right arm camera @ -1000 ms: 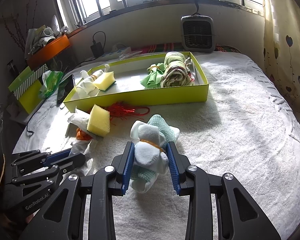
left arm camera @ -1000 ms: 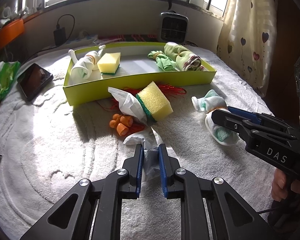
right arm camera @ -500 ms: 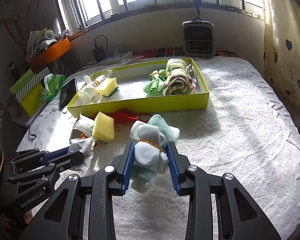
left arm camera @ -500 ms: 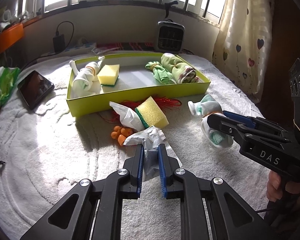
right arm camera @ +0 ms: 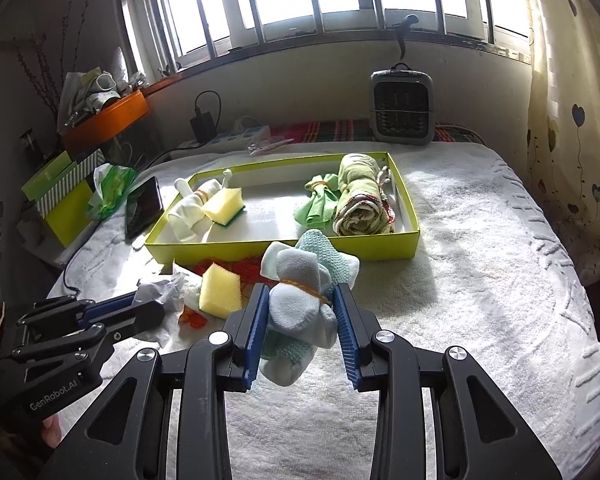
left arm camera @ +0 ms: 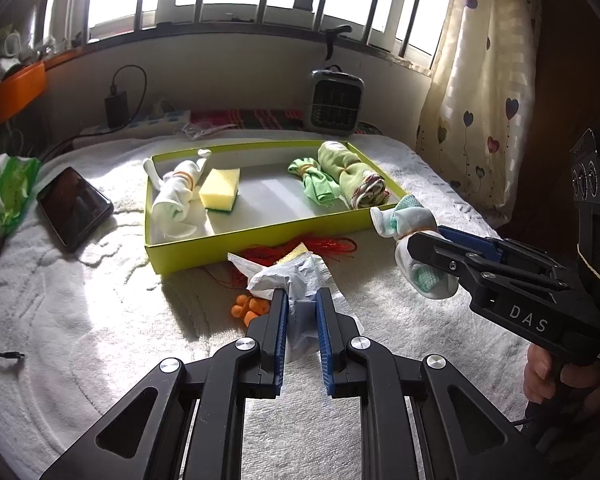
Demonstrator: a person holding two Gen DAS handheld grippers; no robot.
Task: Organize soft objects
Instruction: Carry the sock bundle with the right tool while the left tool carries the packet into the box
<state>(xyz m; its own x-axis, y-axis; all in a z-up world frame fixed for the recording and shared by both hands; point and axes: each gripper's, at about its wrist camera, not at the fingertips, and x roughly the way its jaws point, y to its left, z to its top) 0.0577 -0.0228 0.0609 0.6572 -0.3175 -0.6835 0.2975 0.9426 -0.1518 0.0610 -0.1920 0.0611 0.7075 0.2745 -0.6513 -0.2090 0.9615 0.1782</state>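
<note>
The step in hand appears to be the carry: both grippers are holding soft items clear of the white towel [right arm camera: 480, 248] and are facing the yellow-green tray [right arm camera: 284, 247] at centre frame. The left gripper [left arm camera: 302, 300] is clamping its blue pads on a crumpled white wrapper [left arm camera: 290, 278], low of centre in the left wrist view. The right gripper [right arm camera: 300, 300] is clamping a banded sock bundle [right arm camera: 300, 304], white and mint, low of centre in the right wrist view and at right of centre in the left view. The tray is already holding a white sock roll [left arm camera: 176, 196], a yellow sponge [left arm camera: 220, 190], a green cloth [left arm camera: 316, 184] and a rolled towel [left arm camera: 352, 178]. The next move probably calls for bringing each load over the tray's near wall and lowering it onto the bare middle floor before parting the jaws. A second sponge [right arm camera: 220, 292], red string [left arm camera: 320, 245] and small orange pieces [left arm camera: 248, 307] are lying in front of the tray; the wrapper is covering most of them in the left view. What the wrapper contains cannot be made out. Window glare is washing out the upper frame.
</note>
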